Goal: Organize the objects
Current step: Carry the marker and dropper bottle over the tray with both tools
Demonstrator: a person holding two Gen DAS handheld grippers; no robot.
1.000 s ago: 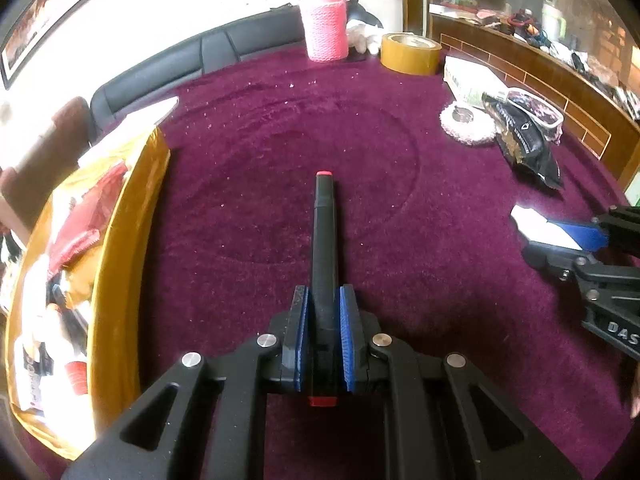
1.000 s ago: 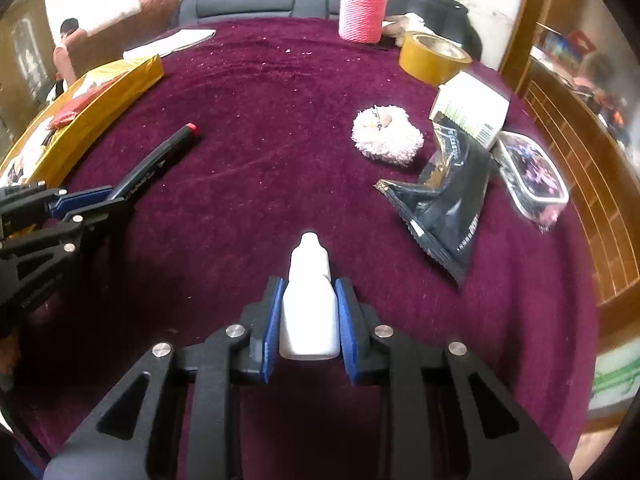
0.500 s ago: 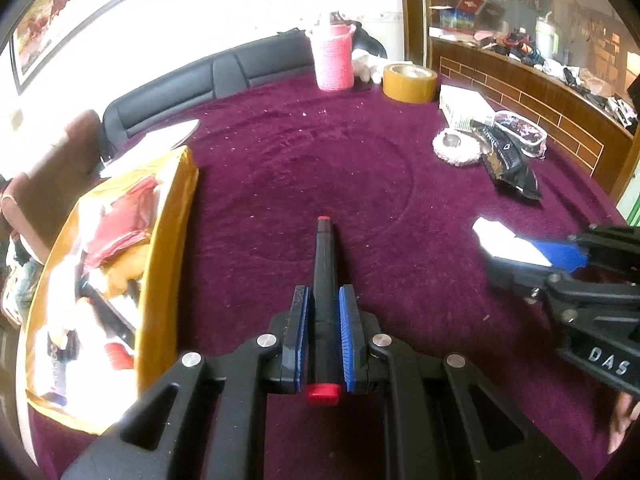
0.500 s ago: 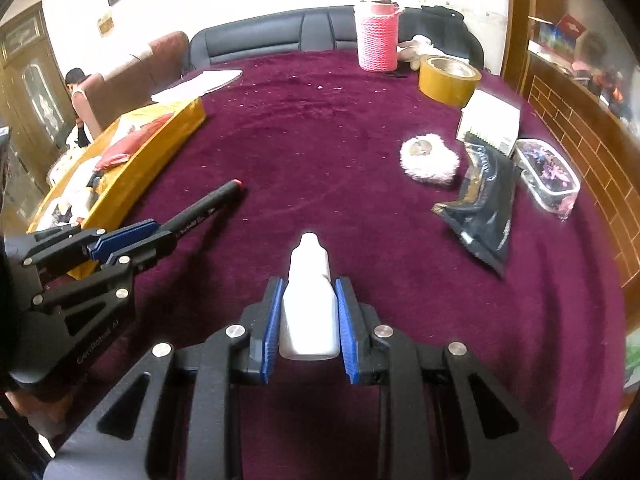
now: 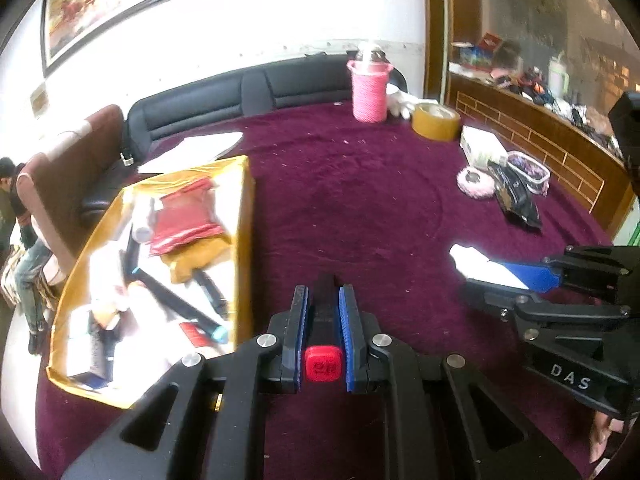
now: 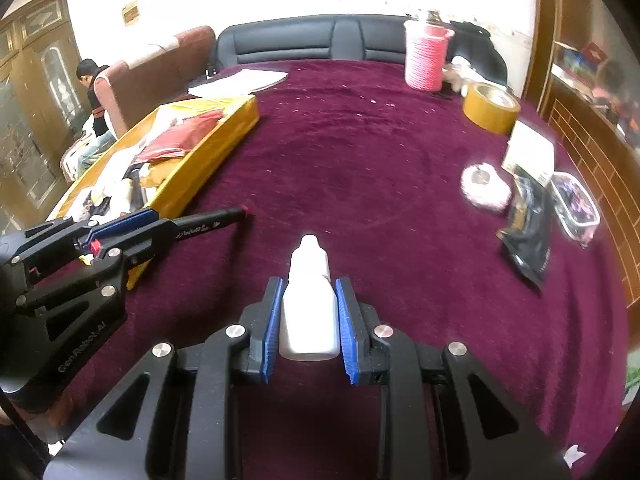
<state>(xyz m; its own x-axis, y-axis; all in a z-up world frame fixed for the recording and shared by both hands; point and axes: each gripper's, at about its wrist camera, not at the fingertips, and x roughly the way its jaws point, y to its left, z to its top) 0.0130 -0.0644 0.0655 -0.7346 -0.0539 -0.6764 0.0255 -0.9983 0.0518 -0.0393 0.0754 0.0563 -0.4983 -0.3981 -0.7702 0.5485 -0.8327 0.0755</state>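
My left gripper [image 5: 323,300] is shut on a black marker [image 5: 324,312] with a red end cap, held above the purple table, right of the yellow box [image 5: 244,216]. In the right wrist view the marker [image 6: 208,222] sticks out of the left gripper [image 6: 160,224] next to the box's [image 6: 208,136] near corner. My right gripper [image 6: 308,296] is shut on a white dropper bottle [image 6: 308,308], tip pointing forward. It shows in the left wrist view [image 5: 480,266] at the right.
The yellow box holds pens, red packets and papers. On the table: pink woven holder [image 6: 425,58], tape roll [image 6: 490,106], fluffy pink pad [image 6: 484,188], black pouch [image 6: 528,228], white carton [image 6: 528,152], clear case [image 6: 574,208], papers [image 6: 236,80]. Sofa behind.
Both grippers have risen and tilted up, so more of the room shows. The left gripper with the marker has moved toward the yellow box. Both keep their hold.
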